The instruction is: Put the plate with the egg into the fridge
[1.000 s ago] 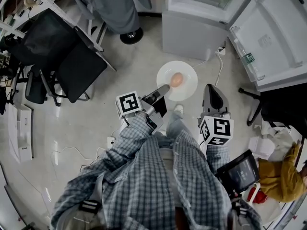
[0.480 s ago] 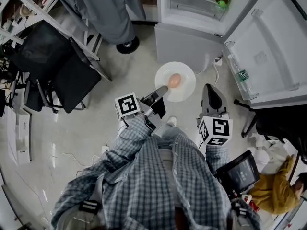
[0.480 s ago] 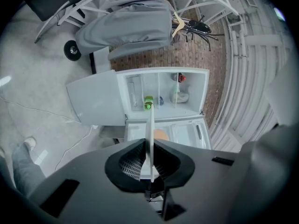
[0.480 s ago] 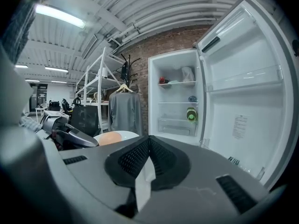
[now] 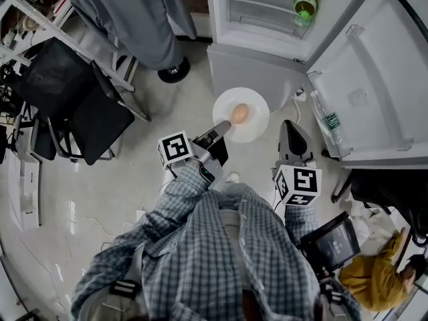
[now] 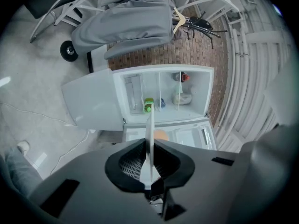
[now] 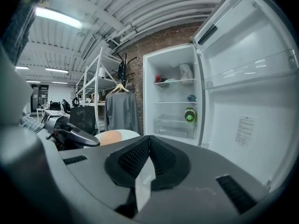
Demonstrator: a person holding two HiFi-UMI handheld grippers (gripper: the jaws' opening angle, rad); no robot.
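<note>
Head view: left claw (image 5: pixel 224 126) clamped on plate (image 5: pixel 258 105) rim, plate flat, face up, egg (image 5: pixel 240 114) on it, extending toward open fridge (image 5: pixel 267 12); right claw (image 5: pixel 289 128) fully closed, empty.

A pale glossy floor (image 5: pixel 87 179) is occupied by a black office chair (image 5: pixel 100 116). A white metal rack (image 7: pixel 96 85) is set beside a red-brick wall (image 6: pixel 187 50), lit by a long ceiling tube light (image 7: pixel 58 17)

Fridge (image 5: pixel 251 62) top cut by head-view edge; egg (image 6: pixel 161 134) btm hidden behind left tongs (image 6: pixel 149 143); door label (image 7: pixel 245 130) illegible.
</note>
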